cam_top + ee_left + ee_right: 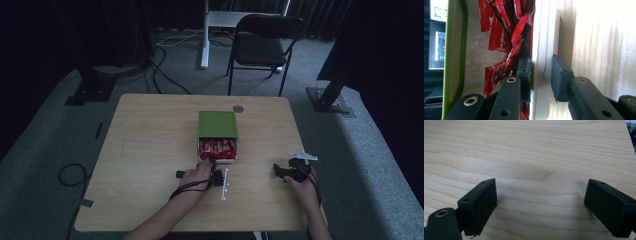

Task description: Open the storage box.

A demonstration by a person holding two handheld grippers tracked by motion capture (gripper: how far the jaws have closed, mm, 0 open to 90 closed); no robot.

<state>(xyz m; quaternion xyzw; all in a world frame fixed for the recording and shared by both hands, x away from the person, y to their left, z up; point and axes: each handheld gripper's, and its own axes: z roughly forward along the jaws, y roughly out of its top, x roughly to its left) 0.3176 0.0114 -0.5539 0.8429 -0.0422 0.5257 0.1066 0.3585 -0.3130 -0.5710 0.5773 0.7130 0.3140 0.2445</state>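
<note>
A green-lidded box (217,124) sits at the table's middle, its white drawer (218,160) pulled out toward me and filled with red packets (217,147). My left gripper (212,163) is at the drawer's front. In the left gripper view, the left gripper (541,75) is shut on the drawer's white front wall (544,37), one pad inside against the red packets (504,30), the other outside; the green lid (455,50) is at the left. My right gripper (277,170) rests at the table's right front. In its own view, the right gripper (541,205) is open over bare wood (524,145).
A small grey disc (238,108) lies on the table behind the box. Beyond the table stand a black folding chair (265,42) and a white desk leg (205,35). Cables run over the floor at the left (72,175), and black stand bases flank the table.
</note>
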